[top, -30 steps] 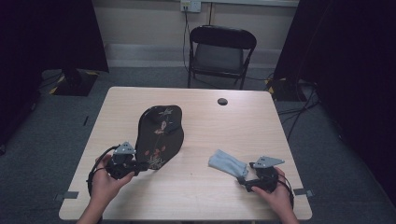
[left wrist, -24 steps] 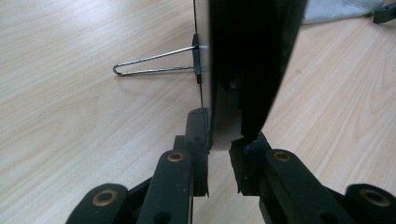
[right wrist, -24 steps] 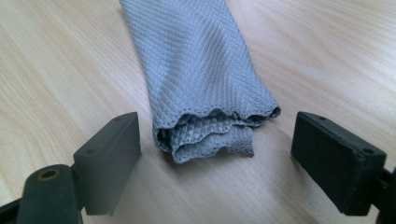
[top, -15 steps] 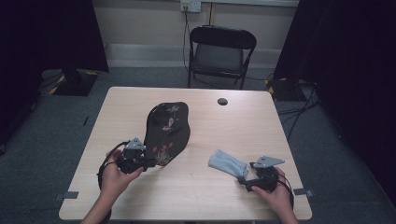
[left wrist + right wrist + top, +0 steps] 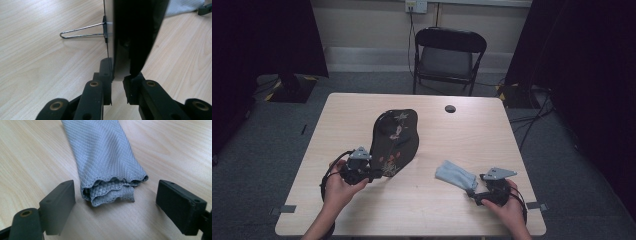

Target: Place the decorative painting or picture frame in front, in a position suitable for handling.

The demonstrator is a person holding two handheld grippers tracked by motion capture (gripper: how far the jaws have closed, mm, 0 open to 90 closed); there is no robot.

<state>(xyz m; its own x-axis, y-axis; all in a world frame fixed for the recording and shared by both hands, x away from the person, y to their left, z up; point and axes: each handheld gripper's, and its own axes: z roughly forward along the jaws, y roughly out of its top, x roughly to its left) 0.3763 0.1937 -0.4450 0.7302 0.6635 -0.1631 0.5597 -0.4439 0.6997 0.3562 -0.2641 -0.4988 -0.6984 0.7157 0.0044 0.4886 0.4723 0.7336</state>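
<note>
Just right of the dark floral mirror (image 5: 394, 140) that stands tilted on the desk (image 5: 492, 135), a folded grey cloth (image 5: 455, 175) lies flat, and the coming move seems to turn on how that cloth sits to the right gripper (image 5: 475, 191). In the right gripper view the cloth (image 5: 105, 157) runs lengthwise straight away from the gripper, its near folded end lying between the two spread jaws, touched by neither. The right gripper (image 5: 115, 205) is therefore lined up along the cloth's long axis and is far nearer to it than the left one, so closing on that end looks like the natural next step. The left gripper (image 5: 371, 174) is pinching the lower edge of the mirror (image 5: 135, 37), jaws pressed onto its thin panel, holding it upright beside its wire stand (image 5: 82, 32). From the mirror, the cloth lies toward the person's right side, near but apart.
</note>
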